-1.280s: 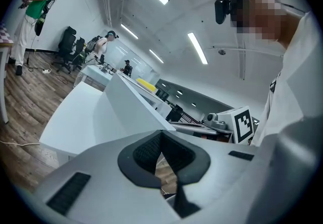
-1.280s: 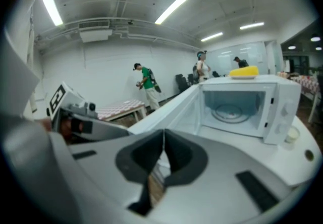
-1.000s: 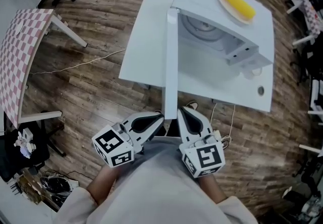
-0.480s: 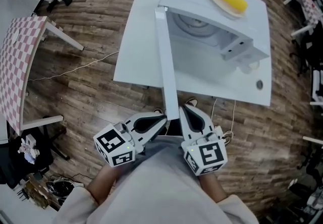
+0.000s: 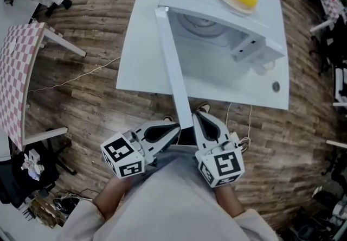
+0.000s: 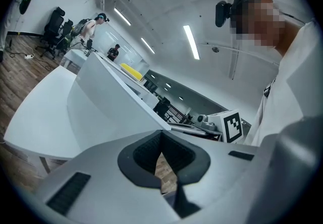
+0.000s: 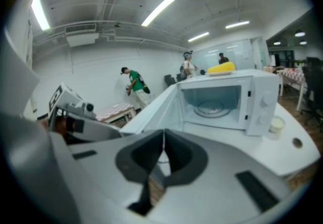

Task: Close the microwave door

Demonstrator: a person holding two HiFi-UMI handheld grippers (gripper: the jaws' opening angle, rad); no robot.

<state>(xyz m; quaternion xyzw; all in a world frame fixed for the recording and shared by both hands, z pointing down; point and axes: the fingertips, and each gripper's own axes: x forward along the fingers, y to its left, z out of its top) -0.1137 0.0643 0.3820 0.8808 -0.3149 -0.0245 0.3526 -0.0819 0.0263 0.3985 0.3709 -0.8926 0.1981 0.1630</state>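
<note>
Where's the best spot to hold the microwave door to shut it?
Take the free end of the microwave door, far from its hinge and nearest the left gripper. Come from its outer face: it stands wide open, so a push there should swing it shut.

Door: the microwave door [image 5: 174, 71] stands open and edge-on, a long bar from upper centre to lower centre; its free end lies between the left gripper [image 5: 174, 127] and the right gripper [image 5: 196, 118], just beside both.
Left of door: bare table [image 5: 138, 44], then open wood floor [image 5: 97, 109].
Right of door: open cavity [image 5: 203, 25] with a bare strip of table in front; a small white dish [image 5: 264, 66] and a round hole [image 5: 276, 87] at right.
Far left: checkered table [image 5: 16, 71] and floor cable [image 5: 70, 77], well apart.
</note>
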